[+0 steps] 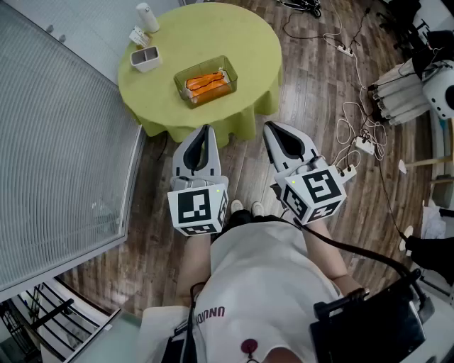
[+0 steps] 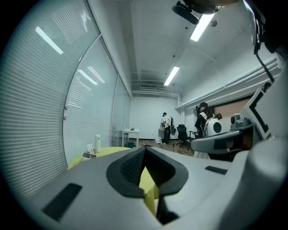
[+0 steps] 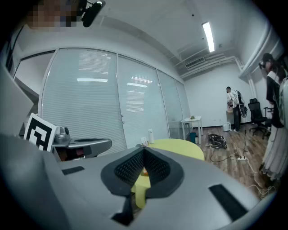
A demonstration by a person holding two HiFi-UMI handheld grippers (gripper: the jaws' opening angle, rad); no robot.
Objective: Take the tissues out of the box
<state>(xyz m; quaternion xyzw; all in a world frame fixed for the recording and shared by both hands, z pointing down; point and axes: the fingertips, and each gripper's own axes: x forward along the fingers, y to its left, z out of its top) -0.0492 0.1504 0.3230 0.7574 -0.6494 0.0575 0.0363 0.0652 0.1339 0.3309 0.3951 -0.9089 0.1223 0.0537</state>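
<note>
While held short of the green table (image 1: pixel 248 42), left gripper (image 1: pixel 206 129) fingers clenched, empty, right gripper (image 1: pixel 269 127) fingers clenched, empty

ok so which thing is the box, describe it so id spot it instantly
Find the round yellow-green table by the glass wall. Near its middle sits the box, clear and rectangular with orange contents; the holder and bottle at the edge are plain white.
</note>
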